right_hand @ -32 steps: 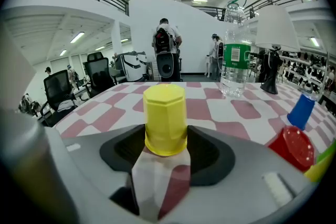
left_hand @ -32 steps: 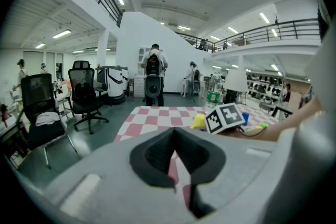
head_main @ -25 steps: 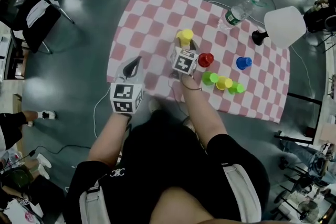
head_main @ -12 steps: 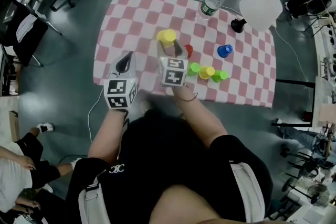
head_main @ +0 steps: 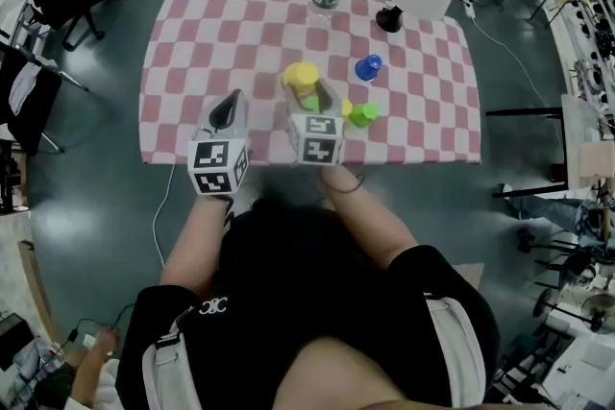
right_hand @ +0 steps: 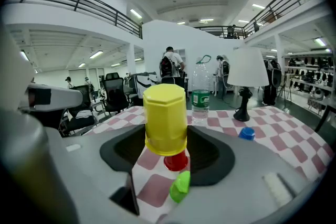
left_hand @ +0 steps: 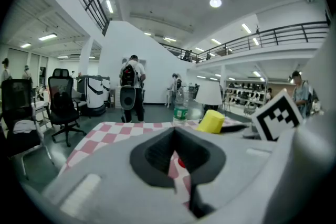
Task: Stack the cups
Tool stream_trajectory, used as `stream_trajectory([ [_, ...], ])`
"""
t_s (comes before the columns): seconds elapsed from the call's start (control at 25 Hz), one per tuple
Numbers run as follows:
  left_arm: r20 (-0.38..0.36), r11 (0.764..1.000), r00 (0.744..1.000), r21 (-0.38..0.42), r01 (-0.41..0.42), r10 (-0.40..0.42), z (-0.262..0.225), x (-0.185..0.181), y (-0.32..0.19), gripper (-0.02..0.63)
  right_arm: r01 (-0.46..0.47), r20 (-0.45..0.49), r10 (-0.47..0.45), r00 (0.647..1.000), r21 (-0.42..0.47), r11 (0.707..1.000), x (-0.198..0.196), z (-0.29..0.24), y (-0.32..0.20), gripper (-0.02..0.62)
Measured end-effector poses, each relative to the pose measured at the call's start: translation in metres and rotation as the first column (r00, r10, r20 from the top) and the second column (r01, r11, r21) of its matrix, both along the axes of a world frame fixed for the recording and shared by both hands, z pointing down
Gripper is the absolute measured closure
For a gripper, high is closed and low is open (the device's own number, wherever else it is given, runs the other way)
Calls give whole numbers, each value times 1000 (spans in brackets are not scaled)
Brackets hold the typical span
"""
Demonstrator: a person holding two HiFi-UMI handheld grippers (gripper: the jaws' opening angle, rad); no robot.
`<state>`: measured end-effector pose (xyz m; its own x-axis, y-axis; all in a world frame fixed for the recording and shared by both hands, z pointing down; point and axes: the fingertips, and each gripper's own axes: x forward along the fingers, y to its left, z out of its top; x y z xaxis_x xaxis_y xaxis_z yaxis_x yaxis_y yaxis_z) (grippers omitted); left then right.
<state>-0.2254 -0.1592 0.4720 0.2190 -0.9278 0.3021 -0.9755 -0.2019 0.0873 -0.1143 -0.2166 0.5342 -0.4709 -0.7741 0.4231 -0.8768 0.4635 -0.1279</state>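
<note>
Desk (head_main: 192,43) under a pink-and-white check cloth, cups scattered toward its right half. Left tongs (head_main: 229,110) hung near the front edge, closed to a point with nothing in them, and off to the side of all the cups, so of no use for this step. Right tongs (head_main: 309,99) stood wide apart but clamped on the yellow cup (right_hand: 165,118), which was upside down, its long axis upright, clear of the cloth. The relation that mattered: in the right gripper view the red cup (right_hand: 176,161) sat on the desk directly under and a shade beyond the yellow cup's open rim, also mouth-down and upright, the two nearly in one vertical line but not touching. My judgement was that the yellow one needed only a small push forward and a straight drop to sleeve over the red. A green cup (right_hand: 181,187) lay tipped on its side just nearer me than the red, close enough to get knocked on the way down. The blue cup (right_hand: 246,134) stood well apart to the right.
</note>
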Motion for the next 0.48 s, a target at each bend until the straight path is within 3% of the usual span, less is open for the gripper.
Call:
stream_trajectory([
  [0.48, 1, 993, 993, -21, -114, 114, 9, 67, -4, 609, -110, -54, 106, 993, -82, 990, 80, 41, 14, 347],
])
